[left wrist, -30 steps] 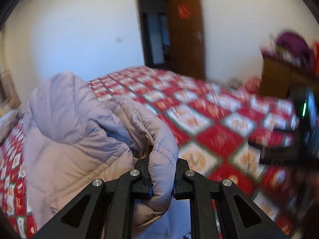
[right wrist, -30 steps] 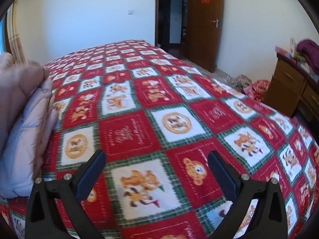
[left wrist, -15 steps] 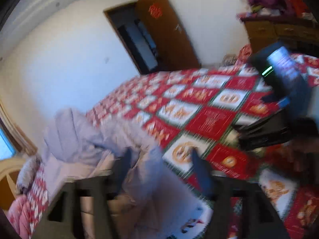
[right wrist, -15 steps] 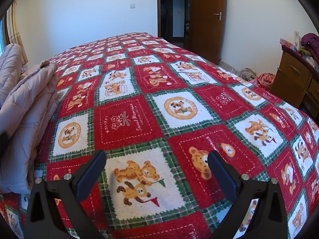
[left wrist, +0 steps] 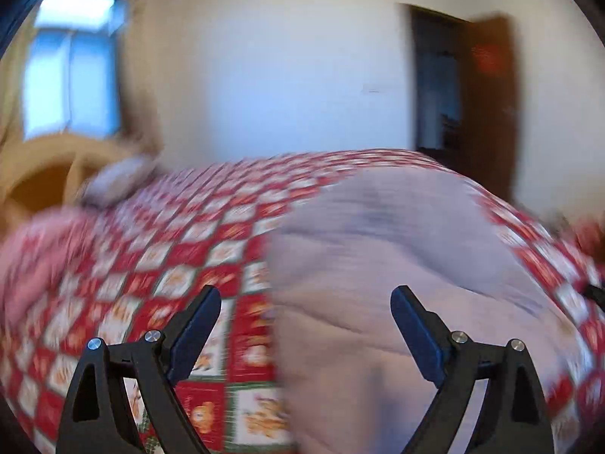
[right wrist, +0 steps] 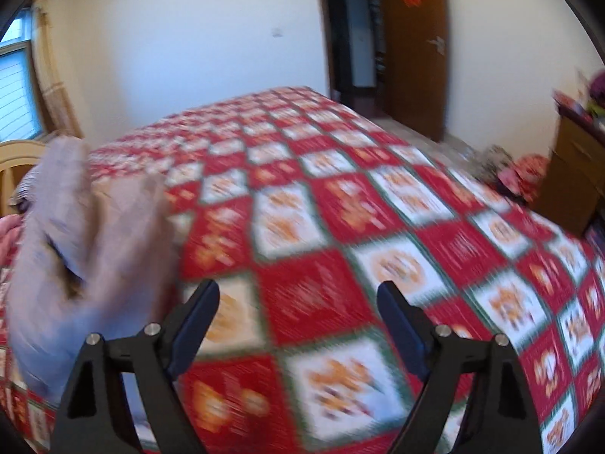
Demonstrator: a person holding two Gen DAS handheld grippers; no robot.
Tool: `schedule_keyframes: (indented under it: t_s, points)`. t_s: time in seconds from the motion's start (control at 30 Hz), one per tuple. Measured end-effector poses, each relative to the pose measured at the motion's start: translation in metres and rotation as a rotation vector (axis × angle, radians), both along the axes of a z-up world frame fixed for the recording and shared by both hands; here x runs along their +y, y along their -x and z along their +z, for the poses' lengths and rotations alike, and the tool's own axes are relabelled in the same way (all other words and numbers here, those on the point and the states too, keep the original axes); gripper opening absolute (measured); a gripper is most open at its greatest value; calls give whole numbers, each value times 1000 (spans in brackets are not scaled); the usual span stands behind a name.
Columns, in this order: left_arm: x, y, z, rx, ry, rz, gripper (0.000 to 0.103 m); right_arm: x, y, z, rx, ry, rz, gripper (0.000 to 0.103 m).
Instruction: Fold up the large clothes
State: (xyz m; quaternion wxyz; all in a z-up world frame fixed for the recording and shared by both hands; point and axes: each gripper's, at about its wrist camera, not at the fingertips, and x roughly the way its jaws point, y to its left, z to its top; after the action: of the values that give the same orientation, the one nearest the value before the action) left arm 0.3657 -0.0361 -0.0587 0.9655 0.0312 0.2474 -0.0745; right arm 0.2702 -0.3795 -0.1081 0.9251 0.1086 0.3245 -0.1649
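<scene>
A pale lilac padded jacket (left wrist: 378, 265) lies in a folded heap on the bed's red patterned cover (left wrist: 181, 249). In the left wrist view it fills the centre and right, blurred by motion. My left gripper (left wrist: 306, 302) is open and empty, just above the jacket's left edge. In the right wrist view the jacket (right wrist: 87, 238) sits at the far left of the bed. My right gripper (right wrist: 298, 299) is open and empty over the bare cover (right wrist: 340, 234), to the right of the jacket.
A wooden headboard (left wrist: 45, 166) and a pillow (left wrist: 117, 181) are at the left, under a window (left wrist: 72, 75). An open brown door (right wrist: 412, 49) is behind the bed. A wooden dresser (right wrist: 574, 174) stands at the right, with clutter on the floor (right wrist: 506, 174).
My left gripper let go of the jacket's edge, opened, and swung left toward the headboard. The jacket dropped onto the bed. My right gripper stayed open and shifted slightly.
</scene>
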Motion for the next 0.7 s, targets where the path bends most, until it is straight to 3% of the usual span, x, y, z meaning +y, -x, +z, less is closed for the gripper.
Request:
schedule_keyframes:
  t_s: [0.1,0.27,0.37,0.5,0.6,0.7]
  points:
    - [33,-37,-9,67,109,101,92,38,-32,32,-41,52,89,78]
    - [42,-75,-29,145,254,104,92,103,-77,79,-130,59,229,77]
    - [27,-89,-39,174,246,94,92,136,-103,93,-158,27,309,77]
    - [8,-96,-47,159,229,48,92,154,-146,80,-117,-36,353,76]
    - [-13,-90,-46,125,182,-9,92,142,-162,53,-52,-53,310,68]
    - [-37,-85,-45,94,118,-64,92,119,-160,21,18,-82,256,67]
